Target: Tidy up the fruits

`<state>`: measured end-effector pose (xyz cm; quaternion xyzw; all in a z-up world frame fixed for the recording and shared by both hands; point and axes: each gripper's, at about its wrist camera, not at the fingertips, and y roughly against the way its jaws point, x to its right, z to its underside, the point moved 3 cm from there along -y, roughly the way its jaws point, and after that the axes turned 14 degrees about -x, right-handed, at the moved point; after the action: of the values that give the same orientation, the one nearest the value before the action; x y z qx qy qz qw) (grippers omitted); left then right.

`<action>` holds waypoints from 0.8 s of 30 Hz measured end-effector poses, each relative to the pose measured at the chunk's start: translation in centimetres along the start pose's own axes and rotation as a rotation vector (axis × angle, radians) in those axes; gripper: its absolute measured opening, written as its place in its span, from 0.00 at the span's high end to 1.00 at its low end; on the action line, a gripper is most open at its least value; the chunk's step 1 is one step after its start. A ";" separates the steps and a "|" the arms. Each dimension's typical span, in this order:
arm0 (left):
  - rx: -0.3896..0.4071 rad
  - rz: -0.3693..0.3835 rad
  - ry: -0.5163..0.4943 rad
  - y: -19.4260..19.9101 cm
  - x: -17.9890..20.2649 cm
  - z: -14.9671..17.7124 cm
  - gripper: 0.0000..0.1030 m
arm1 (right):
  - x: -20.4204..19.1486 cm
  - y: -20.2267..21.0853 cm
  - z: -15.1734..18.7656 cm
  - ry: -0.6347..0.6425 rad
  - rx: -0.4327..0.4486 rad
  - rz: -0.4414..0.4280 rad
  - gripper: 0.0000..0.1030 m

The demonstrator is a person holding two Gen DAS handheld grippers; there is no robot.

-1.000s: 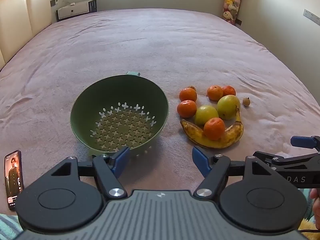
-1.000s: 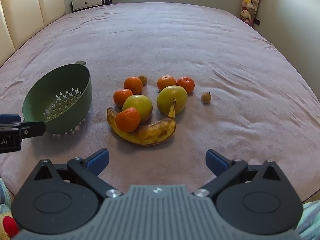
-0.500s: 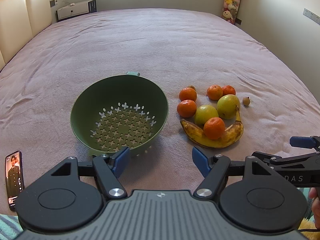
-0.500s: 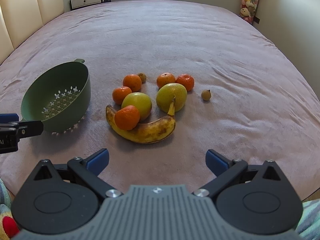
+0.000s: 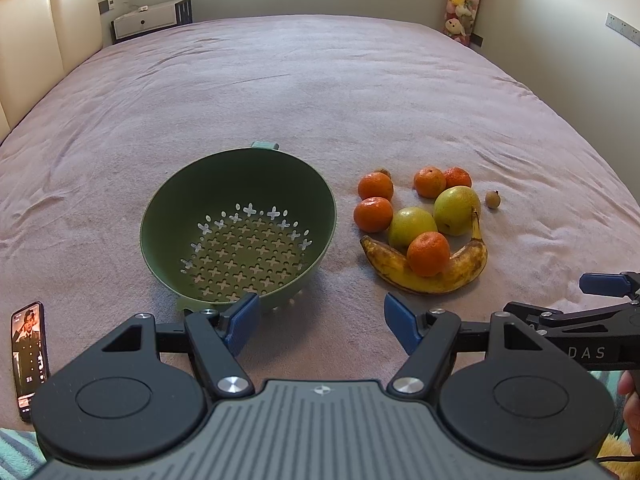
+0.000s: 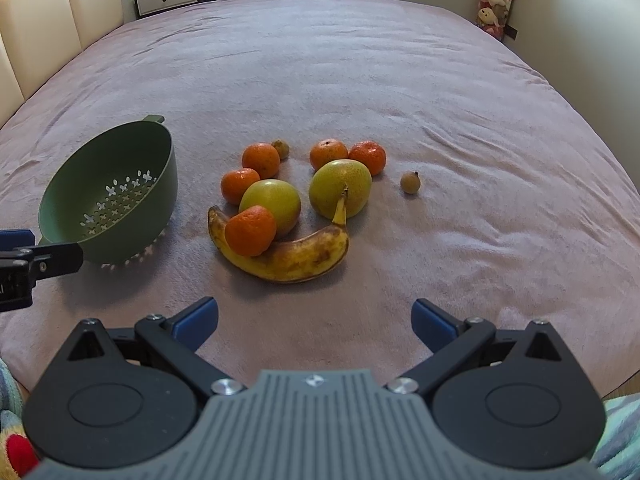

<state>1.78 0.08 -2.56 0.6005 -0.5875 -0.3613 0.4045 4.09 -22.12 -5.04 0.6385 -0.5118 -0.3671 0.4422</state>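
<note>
An empty green colander [image 5: 240,232] [image 6: 112,196] rests on the mauve bedspread [image 5: 320,92]. To its right lies a cluster of fruit: a spotted banana [image 5: 436,272] [image 6: 292,256], two yellow-green pears [image 5: 456,208] [image 6: 340,188], several mandarins [image 5: 428,254] [image 6: 250,236] and two small brown fruits, one [image 6: 411,182] off to the right. My left gripper [image 5: 322,318] stands open just in front of the colander. Short of the banana, my right gripper [image 6: 314,320] hangs open and holds nothing.
A phone [image 5: 30,356] with a lit screen lies at the near left edge of the bed. A cream headboard [image 5: 48,44] runs along the left, a white cabinet [image 5: 148,22] stands at the far end, and plush toys [image 5: 462,0] hang on the far right wall.
My right gripper has edged forward toward the fruit, which looks a little larger. The left gripper has barely moved. Both stay open.
</note>
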 end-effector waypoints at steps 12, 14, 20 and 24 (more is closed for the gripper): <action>-0.002 0.002 -0.001 0.1 -0.2 0.0 0.19 | 0.0 -0.3 0.0 -0.001 -0.007 0.004 0.04; -0.002 0.002 -0.001 0.1 -0.2 0.0 0.19 | 0.0 -0.3 0.0 -0.001 -0.008 0.004 0.04; -0.005 0.000 -0.001 0.1 -0.1 0.0 0.19 | 0.0 -0.3 0.0 -0.003 -0.008 0.004 0.04; -0.005 0.000 -0.001 0.1 0.0 0.0 0.19 | 0.1 -0.4 0.1 -0.004 -0.010 0.005 0.04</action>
<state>1.75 0.06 -2.46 0.5993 -0.5868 -0.3629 0.4059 4.19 -22.20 -5.41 0.6345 -0.5124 -0.3696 0.4452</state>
